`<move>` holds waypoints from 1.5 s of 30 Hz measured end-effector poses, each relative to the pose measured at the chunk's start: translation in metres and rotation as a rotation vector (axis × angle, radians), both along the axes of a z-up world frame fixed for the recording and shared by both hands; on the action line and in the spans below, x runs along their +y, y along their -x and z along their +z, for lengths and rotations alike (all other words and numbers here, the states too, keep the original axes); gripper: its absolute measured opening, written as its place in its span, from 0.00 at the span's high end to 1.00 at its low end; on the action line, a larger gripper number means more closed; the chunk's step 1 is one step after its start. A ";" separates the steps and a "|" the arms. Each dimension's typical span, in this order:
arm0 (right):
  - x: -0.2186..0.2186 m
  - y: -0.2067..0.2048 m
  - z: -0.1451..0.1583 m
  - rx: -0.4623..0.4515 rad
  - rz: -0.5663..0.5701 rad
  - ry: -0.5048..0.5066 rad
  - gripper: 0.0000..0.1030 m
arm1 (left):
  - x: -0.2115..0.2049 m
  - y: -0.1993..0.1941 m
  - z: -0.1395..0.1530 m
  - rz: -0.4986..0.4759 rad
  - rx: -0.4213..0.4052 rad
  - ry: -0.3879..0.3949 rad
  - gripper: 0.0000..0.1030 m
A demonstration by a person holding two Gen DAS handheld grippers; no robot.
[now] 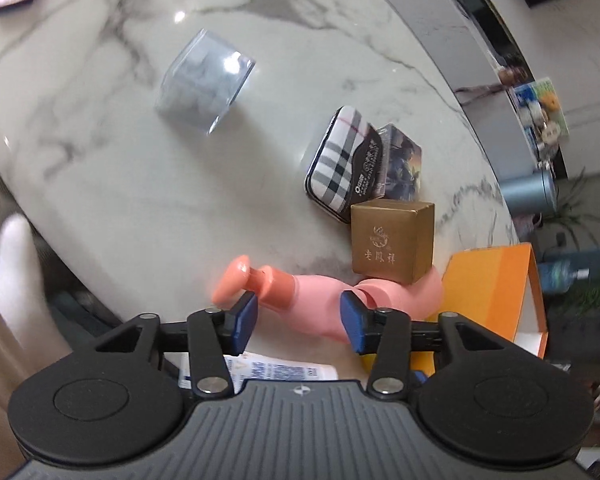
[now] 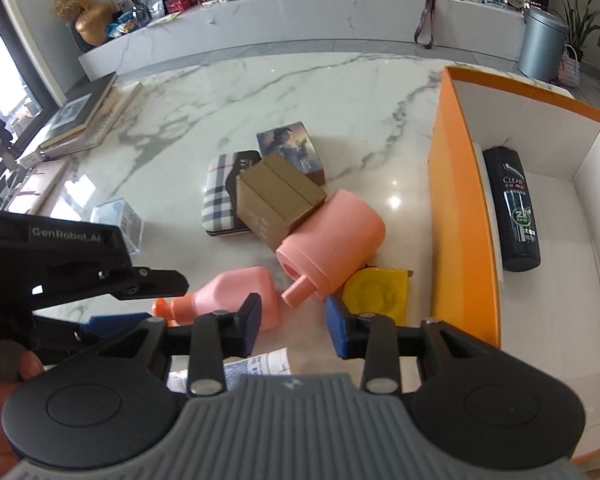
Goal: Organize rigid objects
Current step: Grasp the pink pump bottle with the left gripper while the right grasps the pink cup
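- Where the glossy veined marble table (image 2: 300, 92) carries the clutter, a matte pink bottle (image 2: 236, 296) lies on its side beside a wider pink cylinder (image 2: 332, 240), a gold box (image 2: 276, 204) and a plaid tin (image 2: 220, 196).
- The left gripper (image 1: 298, 320) tilts down with its jaws parted around the bottle, blue pads (image 1: 249, 316) not pressing.
- The right gripper (image 2: 292, 324) also hangs open, empty.
- Only the right view shows the orange box's (image 2: 456, 220) white inside, holding a black shampoo bottle (image 2: 514, 208).

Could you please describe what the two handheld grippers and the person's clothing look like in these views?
Both the left gripper and right gripper have black linkage arms with silver rivets, blue pads and a ribbed grey body. The left one's side reads GenRobot.AI in the right wrist view. No cables show. A white sleeve appears at the left.
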State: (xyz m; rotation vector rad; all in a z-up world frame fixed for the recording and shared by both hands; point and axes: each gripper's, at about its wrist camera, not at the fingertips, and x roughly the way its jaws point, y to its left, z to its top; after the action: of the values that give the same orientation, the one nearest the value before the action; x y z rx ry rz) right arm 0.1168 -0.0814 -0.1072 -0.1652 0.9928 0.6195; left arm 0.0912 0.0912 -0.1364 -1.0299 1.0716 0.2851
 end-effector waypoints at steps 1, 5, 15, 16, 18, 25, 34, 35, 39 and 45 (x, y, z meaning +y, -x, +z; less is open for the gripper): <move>0.000 -0.002 -0.002 0.002 -0.007 0.004 0.60 | 0.000 -0.001 -0.003 0.016 0.006 0.012 0.47; 0.004 -0.011 -0.005 0.001 -0.037 0.010 0.58 | -0.002 -0.008 -0.006 0.054 0.011 -0.004 0.43; 0.012 -0.042 -0.008 0.030 -0.115 0.002 0.51 | -0.002 -0.031 -0.007 -0.015 0.045 -0.087 0.48; 0.013 -0.044 -0.008 0.033 -0.120 0.005 0.51 | -0.003 -0.030 -0.007 -0.041 0.050 -0.094 0.48; 0.014 -0.049 -0.010 0.042 -0.130 0.007 0.49 | -0.004 -0.029 -0.002 -0.100 0.047 -0.129 0.50; 0.016 -0.065 -0.024 0.134 -0.190 -0.011 0.39 | -0.013 -0.039 0.028 -0.352 -0.025 -0.303 0.54; 0.022 -0.078 -0.038 0.204 -0.227 -0.045 0.35 | -0.029 -0.060 0.039 -0.673 -0.064 -0.478 0.56; 0.022 -0.079 -0.038 0.203 -0.225 -0.047 0.35 | -0.032 -0.062 0.038 -0.704 -0.071 -0.490 0.56; 0.022 -0.082 -0.040 0.201 -0.212 -0.047 0.34 | -0.041 -0.064 0.036 -0.822 -0.096 -0.543 0.56; 0.022 -0.081 -0.045 0.206 -0.196 -0.042 0.36 | -0.051 -0.063 0.037 -0.974 -0.124 -0.585 0.55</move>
State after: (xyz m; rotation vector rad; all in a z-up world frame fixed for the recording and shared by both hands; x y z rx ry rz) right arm 0.1983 -0.0598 -0.1517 0.0342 1.1776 0.4835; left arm 0.1545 0.0405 -0.0994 0.0521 1.1582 -0.2528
